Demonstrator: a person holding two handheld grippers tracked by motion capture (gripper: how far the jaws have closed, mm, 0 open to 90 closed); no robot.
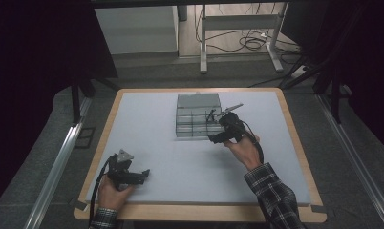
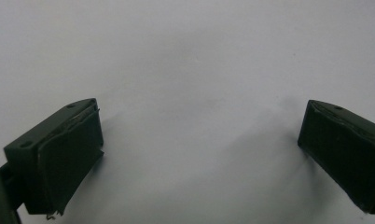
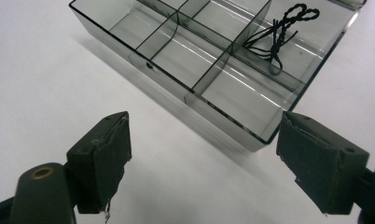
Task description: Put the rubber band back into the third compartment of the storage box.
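A clear compartment box (image 1: 197,116) is seen standing on the far middle of the table (image 1: 147,143), its lid folded back on the far side. The right gripper (image 3: 202,140) is held just beside the box's near right corner, its jaws spread wide with nothing between them, the box lying just beyond their tips. The left gripper (image 2: 199,135) is rested low at the near left of the table, well apart from the box, its jaws likewise set wide over bare white surface. In the right gripper view the box is shown divided by thin walls into several cells; a black twisted cord (image 3: 281,35) is lying in one far cell, against a divider, and the remaining visible cells are seen to hold nothing. The step in hand is judged to be work at the box with the right gripper, whether on the cord or on the lid cannot be told. For it to be done well, the jaws should be brought down squarely over a single cell, kept off the thin dividers, and closed gently, since the light box could easily be pushed along the smooth table; steadying it with the left gripper would be advisable.
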